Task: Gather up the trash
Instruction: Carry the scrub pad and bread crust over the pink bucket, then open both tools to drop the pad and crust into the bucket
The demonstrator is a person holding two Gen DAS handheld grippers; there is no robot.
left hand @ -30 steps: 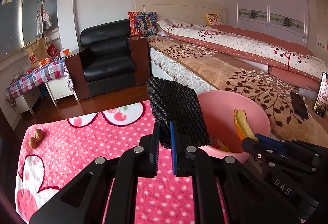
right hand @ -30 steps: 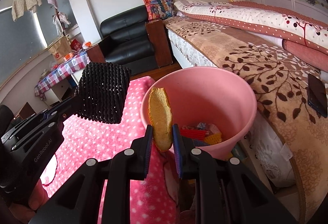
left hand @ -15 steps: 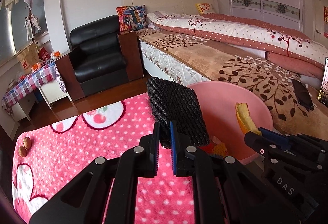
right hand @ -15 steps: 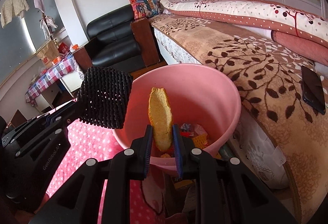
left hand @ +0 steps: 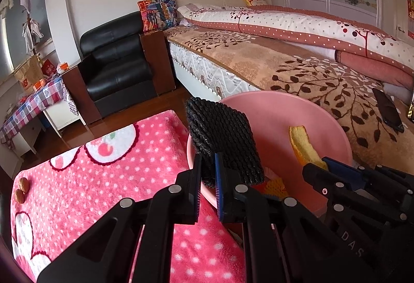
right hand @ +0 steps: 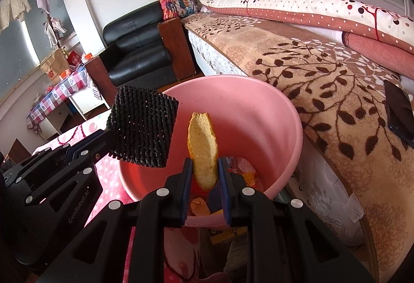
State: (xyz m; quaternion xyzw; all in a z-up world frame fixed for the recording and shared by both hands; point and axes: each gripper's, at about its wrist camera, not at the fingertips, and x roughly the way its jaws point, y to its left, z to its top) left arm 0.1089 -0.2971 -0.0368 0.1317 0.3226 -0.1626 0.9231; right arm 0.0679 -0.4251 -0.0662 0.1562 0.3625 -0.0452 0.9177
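A pink bin (left hand: 279, 112) (right hand: 258, 107) stands between the pink dotted blanket and the bed, with colourful wrappers (right hand: 240, 166) at its bottom. My left gripper (left hand: 207, 171) is shut on a black foam net sleeve (left hand: 222, 143) (right hand: 143, 127), held over the bin's left rim. My right gripper (right hand: 205, 171) is shut on a yellow peel (right hand: 203, 148) (left hand: 302, 145), upright above the bin's opening. In the left wrist view the right gripper (left hand: 326, 166) reaches in from the right. In the right wrist view the left gripper (right hand: 103, 139) comes in from the left.
Two walnuts (left hand: 22, 189) lie at the left edge of the pink blanket (left hand: 90, 179). The bed (left hand: 297, 63) runs along the right, a dark phone (right hand: 399, 112) on its brown cover. A black armchair (left hand: 116, 60) and a checked side table (left hand: 31, 104) stand behind.
Both grippers moved forward and down with their loads; the bin looms larger. The sleeve and the peel, earlier short of the rim, now hang over the bin.
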